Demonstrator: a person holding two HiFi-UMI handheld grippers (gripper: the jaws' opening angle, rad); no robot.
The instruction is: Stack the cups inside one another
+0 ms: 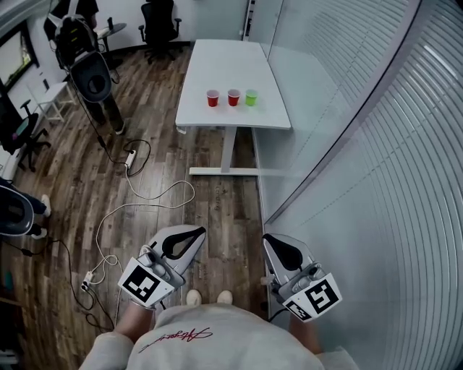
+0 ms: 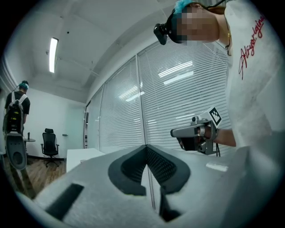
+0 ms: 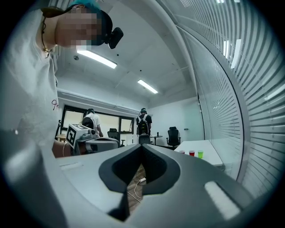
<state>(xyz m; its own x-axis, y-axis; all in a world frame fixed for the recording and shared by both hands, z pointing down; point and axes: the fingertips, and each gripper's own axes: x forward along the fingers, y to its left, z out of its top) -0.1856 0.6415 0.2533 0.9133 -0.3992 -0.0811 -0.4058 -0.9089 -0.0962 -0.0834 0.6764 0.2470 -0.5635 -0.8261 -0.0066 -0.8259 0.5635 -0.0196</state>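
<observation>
Three cups stand in a row near the front edge of a white table [image 1: 217,65] far ahead: a red cup [image 1: 213,98], a second red cup [image 1: 234,97] and a green cup [image 1: 251,97]. The right gripper view shows them small and distant, the green cup [image 3: 200,154] rightmost. My left gripper [image 1: 197,233] and right gripper [image 1: 269,238] are held level at waist height, well short of the table. Both are shut with nothing between the jaws. From the left gripper view [image 2: 146,146], the right gripper [image 2: 196,133] is off to the side.
A glass wall with blinds [image 1: 376,144] runs along the right. Cables and a power strip [image 1: 130,157] lie on the wooden floor between me and the table. Office chairs [image 1: 159,22] and a person with a backpack [image 3: 143,124] are further back.
</observation>
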